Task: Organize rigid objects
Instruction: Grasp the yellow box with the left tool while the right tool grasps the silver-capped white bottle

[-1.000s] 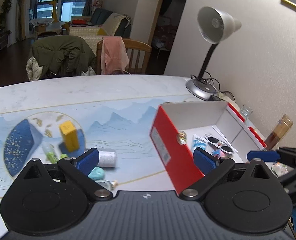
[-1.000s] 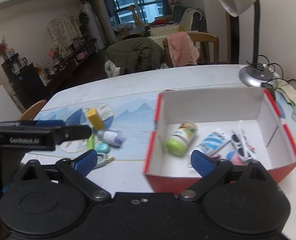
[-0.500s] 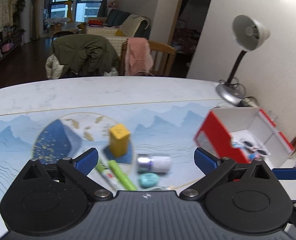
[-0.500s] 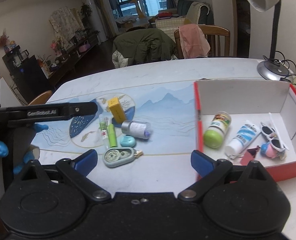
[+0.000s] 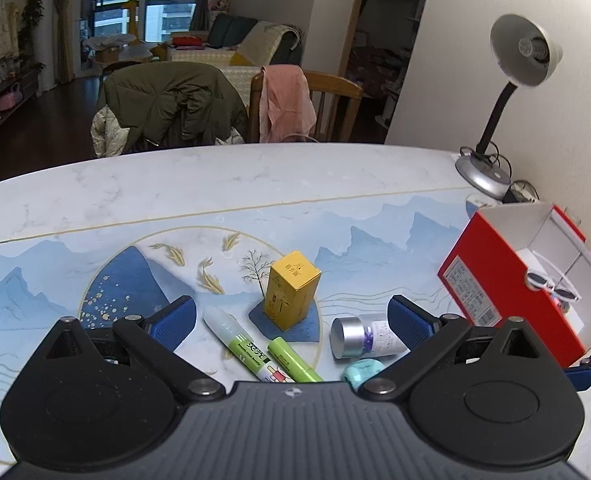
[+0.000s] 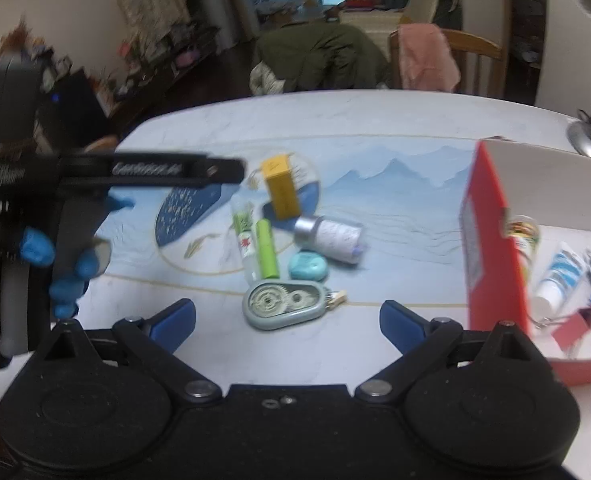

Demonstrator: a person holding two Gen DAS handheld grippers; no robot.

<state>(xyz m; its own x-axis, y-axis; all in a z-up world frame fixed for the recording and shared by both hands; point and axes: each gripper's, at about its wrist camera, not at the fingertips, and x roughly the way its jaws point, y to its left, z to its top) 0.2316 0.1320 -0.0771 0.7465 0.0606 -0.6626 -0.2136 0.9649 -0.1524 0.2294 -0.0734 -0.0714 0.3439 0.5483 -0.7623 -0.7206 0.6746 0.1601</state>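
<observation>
Both grippers: black linkage arms w/ silver pivot screws, blue ribbed pads [image 5: 175,320]. Left gripper [image 6: 175,168] at 9 o'clock: white lettering, blue-gloved hand [image 6: 69,264].

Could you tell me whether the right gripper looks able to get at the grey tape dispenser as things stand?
Probably yes. The right gripper is open and empty, and the tape dispenser lies flat on the table just ahead of its fingers, with nothing between them.
</observation>
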